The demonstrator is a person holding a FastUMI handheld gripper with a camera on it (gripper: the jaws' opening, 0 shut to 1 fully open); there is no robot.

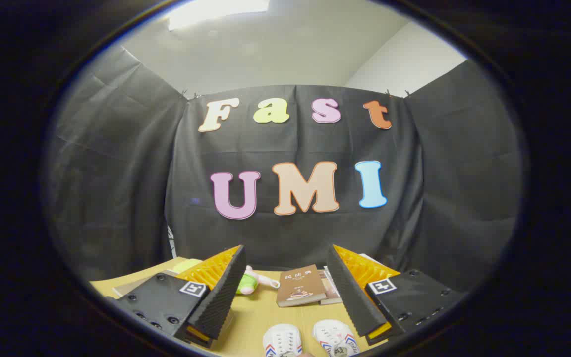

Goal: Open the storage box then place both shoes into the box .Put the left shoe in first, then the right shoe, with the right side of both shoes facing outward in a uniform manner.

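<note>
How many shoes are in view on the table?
2: the left white shoe and the right white shoe sit side by side between the open gripper fingers, nearer than the brown book. Only their toes show.

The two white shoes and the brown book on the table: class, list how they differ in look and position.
The two white shoes, lace-holed with striped sides, lie between the open gripper fingers; the brown book lies beyond them. The shoes are rounded and paired side by side; the book is flat, rectangular and overlaps another book. All rest on the wooden table.
</note>
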